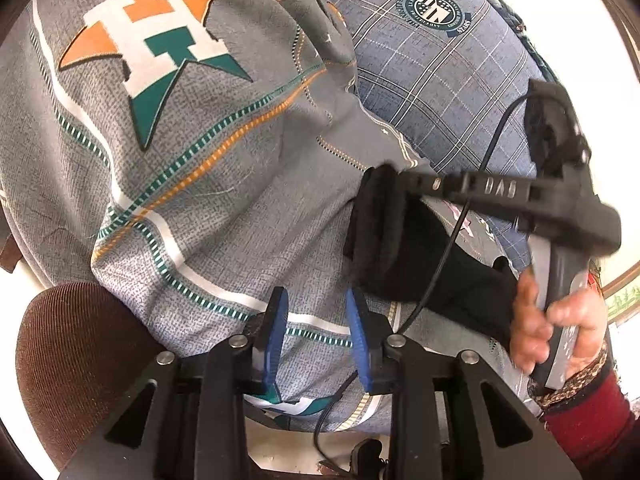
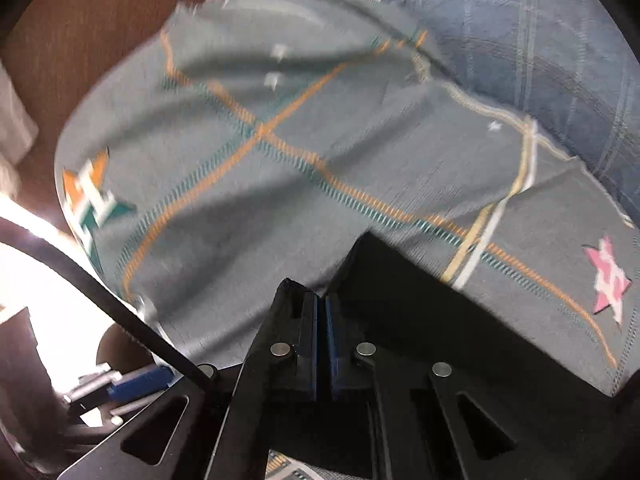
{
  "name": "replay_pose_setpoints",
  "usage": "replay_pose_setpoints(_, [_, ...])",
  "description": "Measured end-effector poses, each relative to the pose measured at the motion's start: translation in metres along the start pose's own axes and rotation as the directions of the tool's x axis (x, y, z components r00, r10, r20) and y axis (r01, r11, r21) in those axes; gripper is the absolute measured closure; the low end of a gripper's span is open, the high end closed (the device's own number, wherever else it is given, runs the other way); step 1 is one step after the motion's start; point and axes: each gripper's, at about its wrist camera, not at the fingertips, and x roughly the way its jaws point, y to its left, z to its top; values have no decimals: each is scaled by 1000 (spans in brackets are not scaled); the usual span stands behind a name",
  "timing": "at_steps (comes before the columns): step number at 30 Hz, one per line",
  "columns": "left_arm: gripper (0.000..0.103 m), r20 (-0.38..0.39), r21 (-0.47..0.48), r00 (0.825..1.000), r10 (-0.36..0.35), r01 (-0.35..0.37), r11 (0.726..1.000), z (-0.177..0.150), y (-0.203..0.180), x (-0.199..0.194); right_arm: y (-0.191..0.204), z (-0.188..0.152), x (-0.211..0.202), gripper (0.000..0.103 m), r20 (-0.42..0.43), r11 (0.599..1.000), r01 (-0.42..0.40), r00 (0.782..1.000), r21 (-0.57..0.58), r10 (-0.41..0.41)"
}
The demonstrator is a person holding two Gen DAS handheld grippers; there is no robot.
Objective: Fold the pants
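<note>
The black pants hang bunched from my right gripper in the left wrist view, over the grey bedspread. In the right wrist view the pants drape as a dark mass to the right of the fingers. My right gripper is shut on the pants, blue pads pressed together. My left gripper is open and empty, its blue pads apart above the bedspread, just left of the hanging pants.
The grey bedspread has orange and green stripes and a star logo. A blue plaid pillow lies at the far right. A brown chair cushion sits at the lower left. A black cable hangs across the pants.
</note>
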Motion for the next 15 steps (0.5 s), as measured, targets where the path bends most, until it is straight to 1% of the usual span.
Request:
replay_pose_setpoints(2, [75, 0, 8, 1000, -4, 4, 1000, 1, -2, 0, -3, 13, -7, 98, 42, 999, 27, 999, 26, -28])
replay_pose_setpoints(5, [75, -2, 12, 1000, -6, 6, 1000, 2, -2, 1, -8, 32, 2, 98, 52, 996, 50, 997, 72, -54])
replay_pose_setpoints(6, [75, -2, 15, 1000, -4, 4, 1000, 2, -2, 0, -10, 35, 6, 98, 49, 995, 66, 996, 77, -70])
replay_pose_setpoints(7, [75, -2, 17, 1000, -2, 2, 1000, 2, -2, -1, -11, 38, 13, 96, 38, 994, 81, 996, 78, -84])
replay_pose_setpoints(9, [74, -1, 16, 1000, 1, -1, 1000, 3, -3, -1, -16, 41, 34, 93, -18, 995, 45, 999, 89, -44])
replay_pose_setpoints(10, [73, 2, 15, 1000, 4, -4, 1000, 3, -3, -3, -20, 39, 37, 78, -23, 993, 24, 1000, 116, -21])
replay_pose_setpoints(11, [71, 5, 17, 1000, 5, -5, 1000, 1, 0, -8, -25, 37, 33, 62, -1, 990, 7, 1000, 144, -7])
replay_pose_setpoints(13, [68, 18, 23, 1000, 11, -11, 1000, 3, 0, -13, -35, 27, 17, 47, 55, 980, -26, 998, 197, 15])
replay_pose_setpoints(15, [68, 26, 39, 1000, 14, -15, 999, 5, -2, -17, -48, 8, -8, 47, 92, 973, -20, 996, 232, -1])
